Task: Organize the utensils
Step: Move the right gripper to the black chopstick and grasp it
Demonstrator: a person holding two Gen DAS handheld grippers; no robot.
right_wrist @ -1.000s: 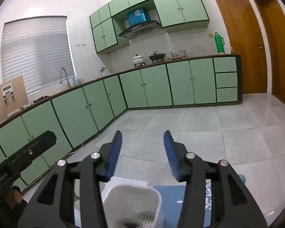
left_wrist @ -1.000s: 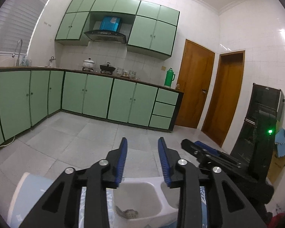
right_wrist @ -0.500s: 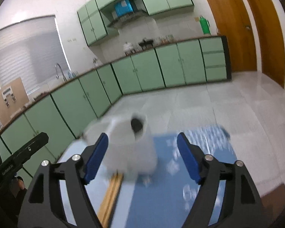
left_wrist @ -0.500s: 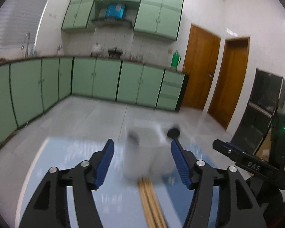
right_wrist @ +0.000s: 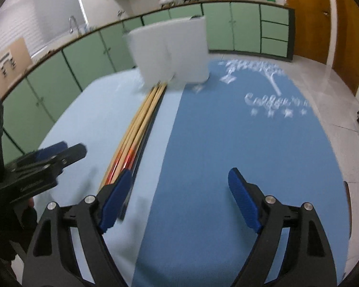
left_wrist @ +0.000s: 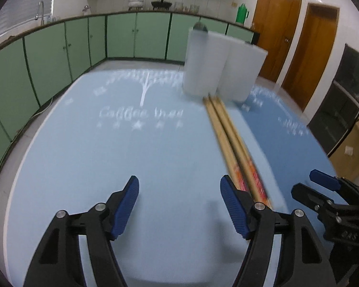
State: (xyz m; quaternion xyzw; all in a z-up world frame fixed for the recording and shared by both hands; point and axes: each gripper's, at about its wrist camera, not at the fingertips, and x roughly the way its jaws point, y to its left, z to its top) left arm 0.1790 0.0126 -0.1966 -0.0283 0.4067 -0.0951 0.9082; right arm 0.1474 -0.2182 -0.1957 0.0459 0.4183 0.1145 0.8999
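Note:
A bundle of wooden chopsticks (left_wrist: 229, 134) (right_wrist: 136, 129) with red-orange ends lies lengthwise on the blue mats, pointing at a white utensil holder (left_wrist: 217, 69) (right_wrist: 172, 52) at the far end. My left gripper (left_wrist: 179, 203) hovers over the light blue mat just left of the chopsticks; its jaws are opening, with nothing between them. My right gripper (right_wrist: 179, 198) hangs over the dark blue mat just right of the chopsticks, wide open and empty. The right gripper (left_wrist: 323, 186) also shows in the left wrist view, and the left gripper (right_wrist: 52, 153) in the right wrist view.
A light blue mat (left_wrist: 83, 155) and a dark blue mat (right_wrist: 251, 143) cover the table side by side. Green kitchen cabinets (left_wrist: 59, 52) line the far walls, wooden doors (left_wrist: 277, 35) stand at the right. A dark appliance (left_wrist: 342, 110) stands beyond the table's right edge.
Both grippers tilted down from facing the room to facing the tabletop. Both opened wider. The holder moved from under the fingers to the far end, and the chopsticks came into view.

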